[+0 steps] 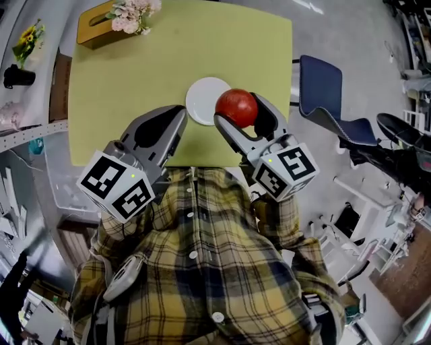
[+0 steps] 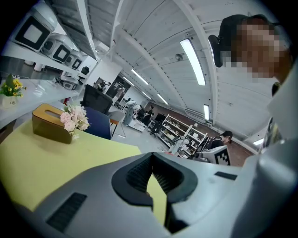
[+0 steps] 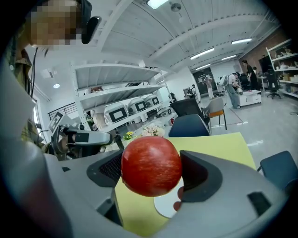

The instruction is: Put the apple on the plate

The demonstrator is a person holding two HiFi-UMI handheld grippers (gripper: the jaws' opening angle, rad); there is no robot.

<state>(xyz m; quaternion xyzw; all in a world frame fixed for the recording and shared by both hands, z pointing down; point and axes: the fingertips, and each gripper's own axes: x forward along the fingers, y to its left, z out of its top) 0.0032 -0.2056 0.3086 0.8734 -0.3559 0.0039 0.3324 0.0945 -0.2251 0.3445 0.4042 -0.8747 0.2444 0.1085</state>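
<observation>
The plate (image 1: 202,101) lies on the table (image 1: 135,81), midway along its near edge. The apple (image 1: 236,107) sits between the jaws of the right gripper (image 1: 239,109), over the plate's right rim and seemingly clear of it. The left gripper (image 1: 179,116) is just left of the plate. A box (image 1: 97,28) stands at the table's far left corner, with flowers (image 1: 135,15) at its right end. A chair (image 1: 323,87) stands off the table's right side.

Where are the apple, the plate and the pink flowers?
apple (image 1: 236,107): head view, middle of its red skin.
plate (image 1: 201,101): head view, bare white middle, left of the apple.
pink flowers (image 1: 135,14): head view, centre of the bunch.
</observation>
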